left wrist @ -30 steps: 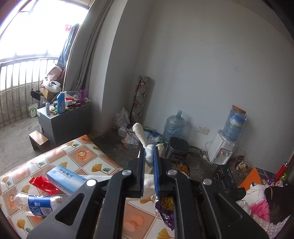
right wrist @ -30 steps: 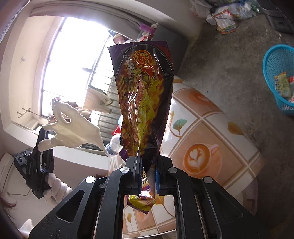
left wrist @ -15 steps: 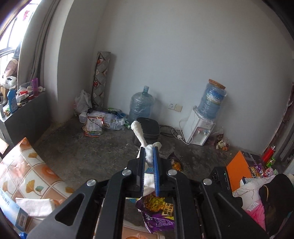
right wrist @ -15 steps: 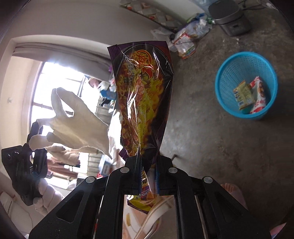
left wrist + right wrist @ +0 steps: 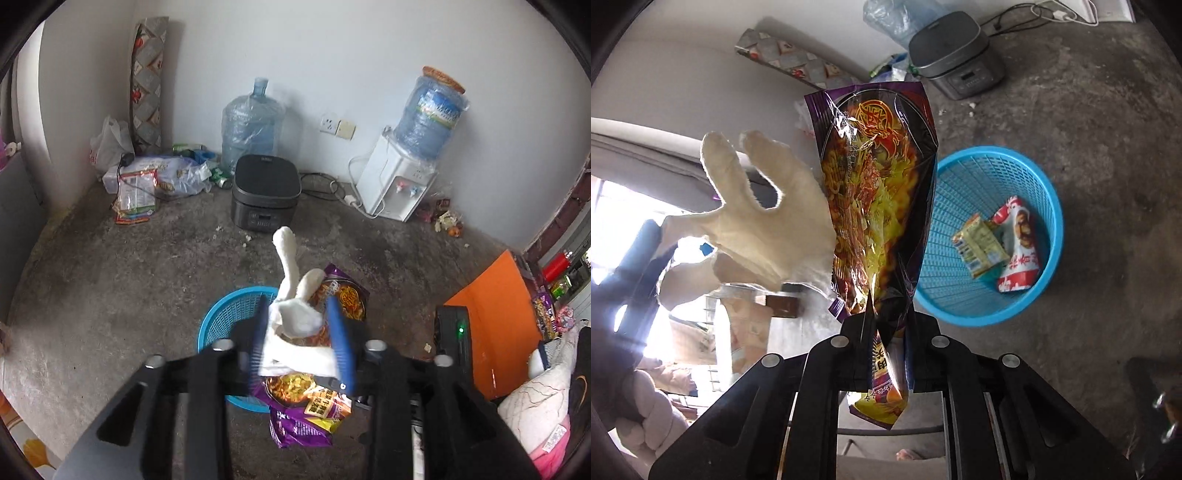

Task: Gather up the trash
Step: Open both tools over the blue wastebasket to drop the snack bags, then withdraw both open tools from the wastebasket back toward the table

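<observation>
A white cloth glove (image 5: 295, 314) lies between the blue pads of my left gripper (image 5: 297, 301), whose jaws are opening and stand apart around it. Below sits the blue plastic basket (image 5: 225, 314). In the right wrist view the glove (image 5: 768, 229) hangs left of a purple snack bag (image 5: 882, 184). My right gripper (image 5: 888, 321) pinches the bag's lower end; its jaws are just starting to open with the bag still between them. The basket (image 5: 1034, 184) stands to the right on the floor, holding a yellow-green wrapper (image 5: 979, 247) and a red-and-white wrapper (image 5: 1017, 254).
On the concrete floor stand a black rice cooker (image 5: 264, 195), a large water bottle (image 5: 251, 122) and a white water dispenser (image 5: 399, 181) by the wall. Bags and packets (image 5: 147, 181) lie at the left wall. An orange board (image 5: 495, 317) leans at the right.
Both grippers swung away from the patterned table and down toward the floor; the blue basket came into view under them. The left jaws, pinched on the glove before, have spread apart.
</observation>
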`<state>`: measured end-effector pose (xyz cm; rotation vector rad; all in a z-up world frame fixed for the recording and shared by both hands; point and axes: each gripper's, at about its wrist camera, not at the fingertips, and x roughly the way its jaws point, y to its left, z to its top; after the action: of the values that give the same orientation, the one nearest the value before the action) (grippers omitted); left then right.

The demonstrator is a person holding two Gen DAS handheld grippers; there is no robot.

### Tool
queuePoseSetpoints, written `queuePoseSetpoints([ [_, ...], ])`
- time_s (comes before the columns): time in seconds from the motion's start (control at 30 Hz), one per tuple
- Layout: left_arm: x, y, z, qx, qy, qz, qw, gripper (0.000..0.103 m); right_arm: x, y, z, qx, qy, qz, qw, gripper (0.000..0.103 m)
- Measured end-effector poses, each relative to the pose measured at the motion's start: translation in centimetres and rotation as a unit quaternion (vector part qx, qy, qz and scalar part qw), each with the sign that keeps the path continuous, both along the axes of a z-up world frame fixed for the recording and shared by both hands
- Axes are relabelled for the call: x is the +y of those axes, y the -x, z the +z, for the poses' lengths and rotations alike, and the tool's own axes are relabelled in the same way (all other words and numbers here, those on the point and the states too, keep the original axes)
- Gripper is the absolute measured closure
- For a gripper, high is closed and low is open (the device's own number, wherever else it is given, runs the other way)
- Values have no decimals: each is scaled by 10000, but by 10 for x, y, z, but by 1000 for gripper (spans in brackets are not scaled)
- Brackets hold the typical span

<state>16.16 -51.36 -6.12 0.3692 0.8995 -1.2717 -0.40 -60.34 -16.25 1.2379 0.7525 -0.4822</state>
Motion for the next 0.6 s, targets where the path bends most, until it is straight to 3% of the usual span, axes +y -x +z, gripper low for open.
queuePoseSetpoints([
  [0.07,-9,-8,-21,3,-182,121,9998,52,-15,-16,-33,214,-87,35,9997,71],
  [0.13,-11,-14,-35,92,-347,189,9992,52,-26,-30,-69,704,-184,170,9972,61],
  [0.27,4,-27,-39,267,-379,282,9985,52,-30,-44,-119,1462,-386,410,9876,61],
  [0.4,18,-35,-27,77,-305,364,9988,52,-30,-30,-112,1214,-203,148,9923,58],
  [0.6,42,-41,2,29,-81,504,9987,49,-21,-4,-59,779,203,-310,9963,58],
])
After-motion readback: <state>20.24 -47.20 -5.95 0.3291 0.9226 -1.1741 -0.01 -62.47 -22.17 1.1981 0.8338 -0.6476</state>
